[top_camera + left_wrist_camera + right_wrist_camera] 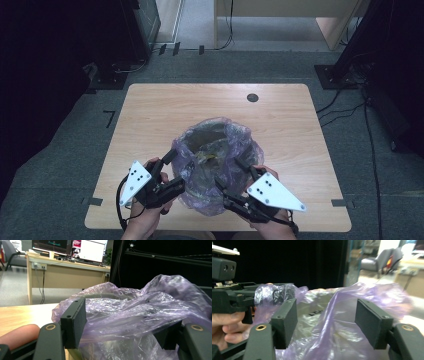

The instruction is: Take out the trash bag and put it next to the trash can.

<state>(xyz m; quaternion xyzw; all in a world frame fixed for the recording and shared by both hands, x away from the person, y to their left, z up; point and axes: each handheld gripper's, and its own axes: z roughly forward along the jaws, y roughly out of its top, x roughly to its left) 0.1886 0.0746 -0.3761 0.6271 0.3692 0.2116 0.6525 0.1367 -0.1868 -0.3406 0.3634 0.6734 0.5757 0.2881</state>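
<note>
A crumpled purple plastic bag [215, 155] lines a round container [207, 134] in the middle of the wooden table [150, 110]. My left gripper [172, 172] is at the bag's left side. In the left gripper view the bag [140, 307] bulges between both pads and drapes over the right one, so the left gripper [122, 330] is shut on it. My right gripper [231, 174] is at the bag's right side. In the right gripper view its jaws [325, 322] stand apart, with loose bag film [332, 322] between them that neither pad presses. The left gripper [227, 290] shows there too, at the far side.
A round cable hole [252, 97] sits near the table's far edge. Grey carpet surrounds the table, with cables and black stands to the right [350, 65]. A desk with monitors [70, 247] stands beyond the table.
</note>
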